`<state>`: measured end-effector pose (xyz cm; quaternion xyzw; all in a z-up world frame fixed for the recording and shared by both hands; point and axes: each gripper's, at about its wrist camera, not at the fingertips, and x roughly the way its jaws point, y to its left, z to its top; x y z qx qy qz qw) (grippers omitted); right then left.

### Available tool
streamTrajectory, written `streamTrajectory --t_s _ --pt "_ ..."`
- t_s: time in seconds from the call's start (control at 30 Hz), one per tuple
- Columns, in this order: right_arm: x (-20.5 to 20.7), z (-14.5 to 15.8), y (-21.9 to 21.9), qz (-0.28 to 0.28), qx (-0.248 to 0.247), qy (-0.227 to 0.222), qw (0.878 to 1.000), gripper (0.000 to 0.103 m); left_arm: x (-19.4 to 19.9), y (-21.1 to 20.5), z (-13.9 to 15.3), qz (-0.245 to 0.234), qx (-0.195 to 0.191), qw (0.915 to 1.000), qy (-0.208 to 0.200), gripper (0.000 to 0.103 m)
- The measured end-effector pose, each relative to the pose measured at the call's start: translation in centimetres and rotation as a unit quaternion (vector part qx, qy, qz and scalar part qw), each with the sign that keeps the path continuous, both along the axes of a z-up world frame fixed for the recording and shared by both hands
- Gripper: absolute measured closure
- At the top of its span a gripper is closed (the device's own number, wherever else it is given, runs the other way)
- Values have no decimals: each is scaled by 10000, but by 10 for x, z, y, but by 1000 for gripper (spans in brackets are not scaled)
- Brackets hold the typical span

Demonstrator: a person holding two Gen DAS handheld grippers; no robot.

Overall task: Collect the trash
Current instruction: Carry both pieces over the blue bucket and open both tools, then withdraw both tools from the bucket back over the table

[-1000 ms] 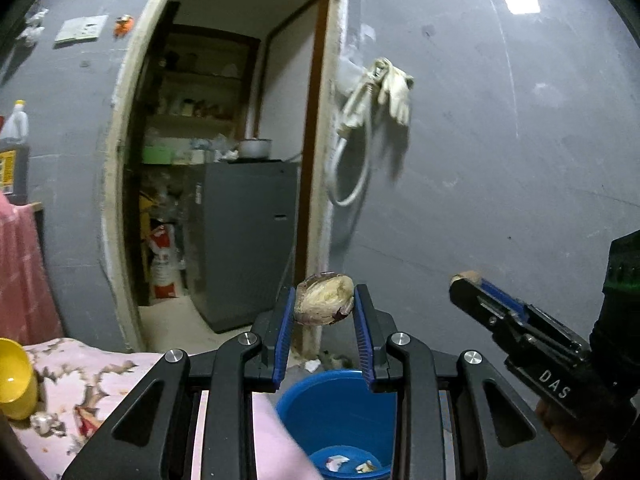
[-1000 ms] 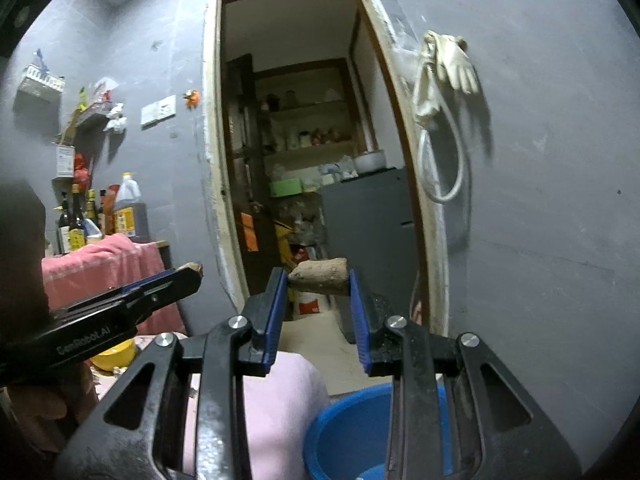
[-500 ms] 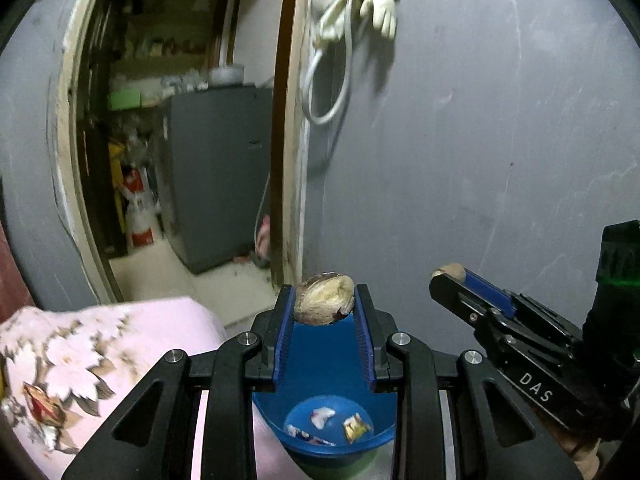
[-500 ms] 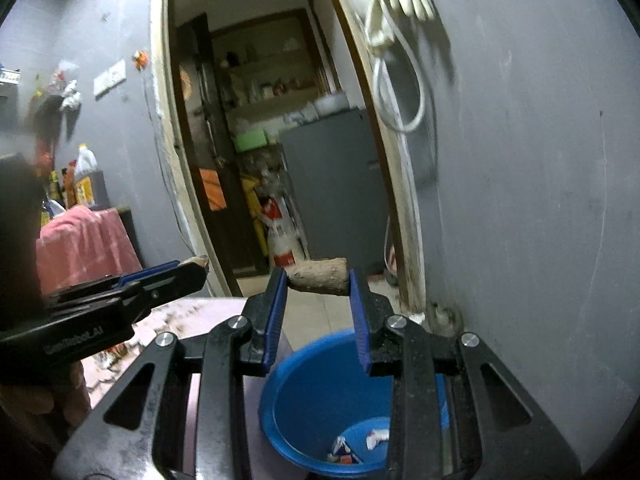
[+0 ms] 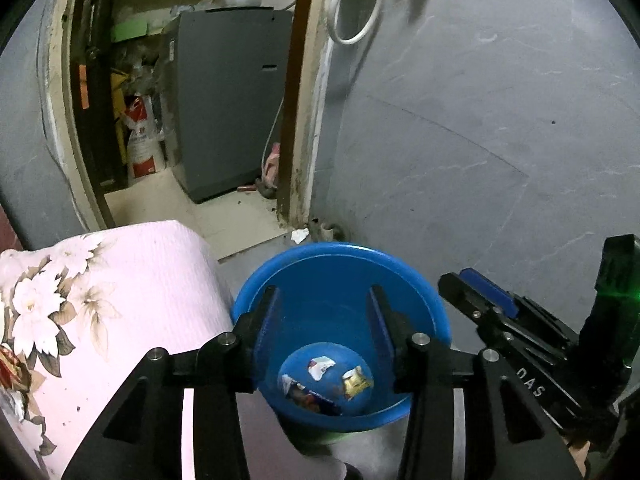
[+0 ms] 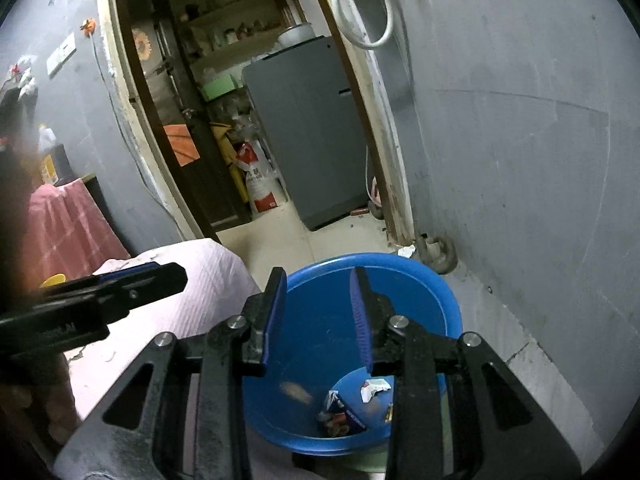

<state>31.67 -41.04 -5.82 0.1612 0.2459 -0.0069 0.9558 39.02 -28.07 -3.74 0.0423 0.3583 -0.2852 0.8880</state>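
A blue bucket (image 5: 340,246) stands on the floor below both grippers, with several wrappers (image 5: 320,368) at its bottom. My left gripper (image 5: 324,316) hangs over it, its jaws opening with nothing between them. My right gripper (image 6: 318,312) is also over the bucket (image 6: 360,258), open and empty. A blurred brown scrap (image 6: 296,390) shows inside the bucket by the wrappers (image 6: 344,408). Each gripper appears in the other's view: the right gripper (image 5: 464,280) at the right, the left gripper (image 6: 172,274) at the left.
A table under a pink floral cloth (image 5: 100,300) stands directly left of the bucket. Behind is a doorway with a grey fridge (image 5: 228,100) and a red-and-white sack (image 5: 144,148). A grey wall (image 5: 480,140) runs close on the right, with a white hose (image 5: 356,12) hung up high.
Both grippers have come down and tipped toward the bucket. The pale shell piece is gone from the left jaws, which now stand wider. The brown piece is gone from the right jaws.
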Motion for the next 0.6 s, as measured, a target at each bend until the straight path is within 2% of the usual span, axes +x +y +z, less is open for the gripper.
streamTrajectory --t_s 0.3,0.6 --pt "-1 2 3 -7 9 -43 10000 61 -2 4 2 45 18 10000 -25 64" --pt "-9 20 14 19 -87 -148 9999 60 -15 15 20 103 -122 9997 -170 64"
